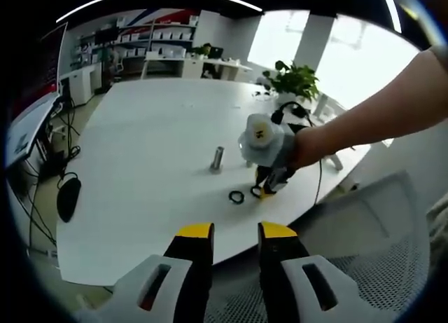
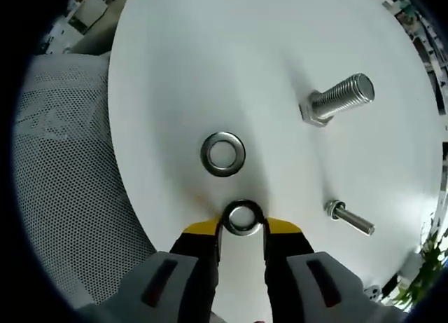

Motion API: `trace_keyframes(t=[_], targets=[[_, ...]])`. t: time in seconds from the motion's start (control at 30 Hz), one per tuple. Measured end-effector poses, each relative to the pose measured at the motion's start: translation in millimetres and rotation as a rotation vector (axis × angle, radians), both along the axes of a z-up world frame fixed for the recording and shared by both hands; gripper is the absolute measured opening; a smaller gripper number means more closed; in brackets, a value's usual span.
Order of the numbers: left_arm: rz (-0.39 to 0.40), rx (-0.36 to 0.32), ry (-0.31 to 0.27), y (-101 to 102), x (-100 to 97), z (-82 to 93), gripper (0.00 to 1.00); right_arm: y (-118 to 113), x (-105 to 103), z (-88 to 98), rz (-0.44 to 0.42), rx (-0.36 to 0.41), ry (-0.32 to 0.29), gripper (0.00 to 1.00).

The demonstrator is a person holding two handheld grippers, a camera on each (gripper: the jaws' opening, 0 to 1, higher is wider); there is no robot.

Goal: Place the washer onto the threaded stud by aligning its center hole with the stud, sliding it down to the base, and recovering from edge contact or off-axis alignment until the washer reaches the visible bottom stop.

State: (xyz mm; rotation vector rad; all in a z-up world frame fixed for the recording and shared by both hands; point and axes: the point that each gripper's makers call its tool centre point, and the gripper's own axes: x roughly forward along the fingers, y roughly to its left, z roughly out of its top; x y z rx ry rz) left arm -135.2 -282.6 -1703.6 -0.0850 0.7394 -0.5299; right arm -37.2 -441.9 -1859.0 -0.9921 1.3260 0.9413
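Observation:
In the right gripper view a steel washer [image 2: 242,218] lies flat on the white table [image 2: 210,64] between my right gripper's [image 2: 242,227] yellow tips, which close on its rim. A second washer [image 2: 223,153] lies just beyond it. The large threaded stud [image 2: 340,97] stands farther off to the right. In the left gripper view the right gripper [image 1: 268,190], held by a hand, points down at the table beside a washer [image 1: 236,196], with the stud [image 1: 217,158] a little behind. My left gripper [image 1: 236,232] hovers off the table's near edge, jaws apart and holding nothing.
A small bolt [image 2: 349,218] lies on the table to the right of the held washer. A mesh chair [image 2: 63,162] sits beside the table edge. A potted plant [image 1: 297,78] stands at the table's far side. A dark object [image 1: 68,197] lies on the floor left.

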Motion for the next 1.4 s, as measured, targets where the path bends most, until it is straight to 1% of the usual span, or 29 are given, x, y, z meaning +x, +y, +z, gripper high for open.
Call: trace_keyframes(t=[0.13,0.2,0.33,0.37,0.4,0.43,0.47,0.5,0.53,0.57,0.63,0.67,0.7,0.73,0.83,0.87,0.97,1.0,1.13,1.2,1.33,1.4], targets=[[0.002,-0.004,-0.003,0.1,0.4,0.4,0.22,-0.5,0.7,0.7,-0.013,0.036,-0.005,0.25],[0.003,-0.002,0.0,0.3,-0.1,0.0,0.22,-0.2,0.1,1.8,0.001,0.058,-0.004,0.24],[0.001,-0.003,0.0,-0.2,-0.7,0.0,0.22,1.0,0.9,2.4,0.003,0.068,0.002,0.23],[0.0,-0.002,0.0,-0.2,-0.8,0.0,0.22,1.2,1.3,2.3,0.002,0.062,-0.002,0.2],[-0.001,-0.001,0.0,-0.3,-0.8,0.1,0.22,-1.1,5.2,0.4,0.009,0.039,-0.034,0.03],[-0.001,-0.001,0.0,-0.3,-0.7,0.0,0.22,-5.0,7.8,3.0,0.083,0.013,-0.046,0.02],[-0.003,0.0,0.002,-0.6,-0.9,-0.4,0.22,1.7,0.7,6.7,0.052,0.025,-0.073,0.02],[-0.004,0.001,0.004,-0.6,-1.2,-0.8,0.22,0.2,-3.0,11.4,0.098,-0.001,-0.08,0.02],[-0.006,0.004,0.006,-0.6,-1.7,-1.5,0.22,-1.1,2.6,2.5,0.127,-0.004,-0.084,0.02],[-0.007,0.005,0.007,-0.6,-1.8,-1.6,0.22,-1.8,4.3,-0.6,0.15,-0.002,-0.081,0.03],[-0.006,0.004,0.006,-0.6,-1.6,-1.5,0.22,-0.8,1.3,2.7,0.125,0.024,-0.058,0.03],[-0.008,0.007,0.008,-0.7,-1.7,-1.8,0.22,3.2,-4.8,10.3,0.076,0.049,-0.039,0.04],[-0.011,0.011,0.011,-0.8,-2.2,-2.4,0.22,3.7,-5.6,11.9,0.055,0.058,-0.033,0.04],[-0.011,0.013,0.013,-0.7,-2.5,-2.8,0.22,2.8,-3.0,6.7,0.023,0.092,-0.007,0.04],[-0.004,0.006,0.006,-0.1,-1.9,-1.2,0.22,2.2,-2.6,9.9,-0.004,0.117,-0.018,0.04],[-0.002,0.004,0.003,0.1,-1.4,-0.6,0.22,0.5,0.3,4.2,-0.011,0.142,0.013,0.05],[-0.014,0.007,0.011,-1.8,-1.4,-1.9,0.22,-2.3,4.4,2.1,-0.012,0.165,-0.009,0.06],[-0.024,0.013,0.017,-2.7,-2.1,-3.2,0.22,-1.2,4.3,2.5,-0.004,0.163,-0.03,0.06],[-0.028,0.007,0.011,-3.6,-2.3,-1.0,0.2,0.2,3.7,1.6,0.002,0.155,-0.038,0.06],[-0.024,0.007,0.013,-3.0,-1.7,-1.8,0.2,0.5,4.1,2.2,-0.01,0.152,-0.041,0.06],[-0.023,0.006,0.014,-3.0,-2.0,-2.0,0.2,0.7,3.8,2.4,-0.027,0.142,-0.037,0.06],[-0.025,0.005,0.016,-3.0,-2.5,-2.3,0.2,2.2,1.9,3.0,-0.023,0.138,-0.019,0.08]])
